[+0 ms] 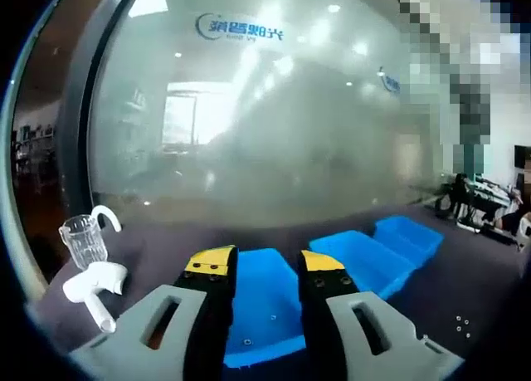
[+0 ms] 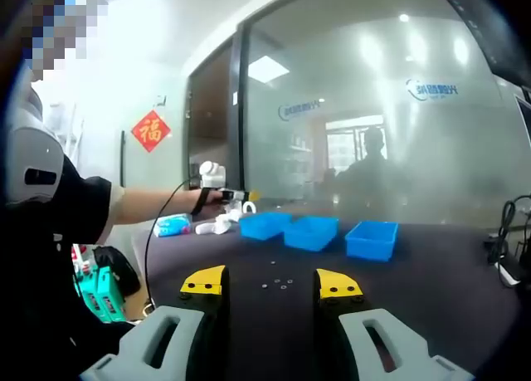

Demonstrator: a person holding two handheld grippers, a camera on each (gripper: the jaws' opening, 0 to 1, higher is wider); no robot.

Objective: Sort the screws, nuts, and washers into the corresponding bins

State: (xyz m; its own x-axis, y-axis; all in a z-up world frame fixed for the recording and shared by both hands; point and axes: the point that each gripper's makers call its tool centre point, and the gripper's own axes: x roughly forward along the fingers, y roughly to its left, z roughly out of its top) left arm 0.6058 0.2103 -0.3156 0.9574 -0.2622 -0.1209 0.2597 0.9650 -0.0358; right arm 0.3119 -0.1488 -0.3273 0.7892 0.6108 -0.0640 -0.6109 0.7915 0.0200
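A small scatter of fasteners (image 2: 278,284) is lying loose on the dark tabletop (image 2: 431,298), near its front edge and just ahead of the right tongs (image 2: 272,283); a few specks of them (image 1: 461,323) are also showing in the left gripper view, off to the right of the bins. They are too small to tell screws from nuts or washers. Three blue bins are sitting in a row farther back toward the glass wall (image 2: 373,107): the left bin (image 2: 264,225), the middle bin (image 2: 311,232) and the right bin (image 2: 372,239), each just beside the next.

The left tongs (image 1: 265,265) are hovering right over the nearest bin (image 1: 264,310), jaws parted and gripping nothing; a couple of tiny pieces are lying on that bin's floor. The right tongs are likewise standing released, with bare tabletop between the jaws.

Toward the tabletop's left end, a clear glass cup (image 1: 83,240) is standing upright beside a white object (image 1: 95,285). In the right gripper view, a person's arm (image 2: 149,205) is reaching out over that end of the tabletop, and a red ornament (image 2: 151,130) is hanging on the wall behind.
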